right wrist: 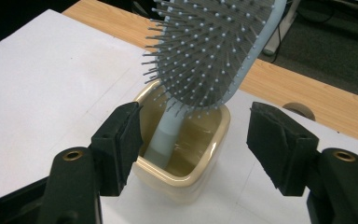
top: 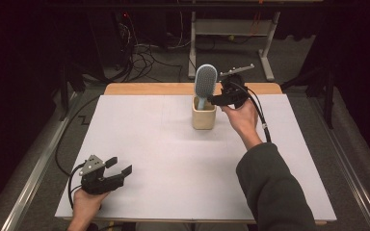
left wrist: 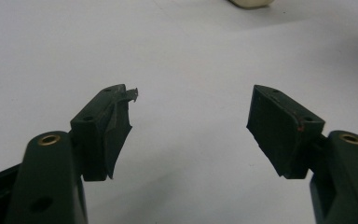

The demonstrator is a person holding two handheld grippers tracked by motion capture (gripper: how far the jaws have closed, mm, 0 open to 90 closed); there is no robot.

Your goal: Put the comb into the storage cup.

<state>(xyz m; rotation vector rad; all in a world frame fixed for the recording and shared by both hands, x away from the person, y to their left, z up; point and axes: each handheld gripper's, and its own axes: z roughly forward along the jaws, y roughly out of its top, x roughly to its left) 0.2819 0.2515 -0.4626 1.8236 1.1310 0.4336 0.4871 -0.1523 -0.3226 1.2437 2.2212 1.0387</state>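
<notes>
A light blue hairbrush (top: 205,83) (right wrist: 214,51) stands handle-down in a cream square cup (top: 204,117) (right wrist: 186,172) at the back middle of the white sheet. My right gripper (top: 213,100) (right wrist: 193,140) hovers just right of the cup, its jaws open on either side of the brush's neck without touching it. Near the front left corner my left gripper (top: 120,166) (left wrist: 191,126) rests low over the sheet, open, with nothing between its jaws.
A white sheet (top: 173,163) covers most of the wooden table (top: 149,88). A bit of the cup (left wrist: 251,3) shows at the top edge of the left gripper view. Desk legs and cables lie on the floor beyond the table (top: 144,53).
</notes>
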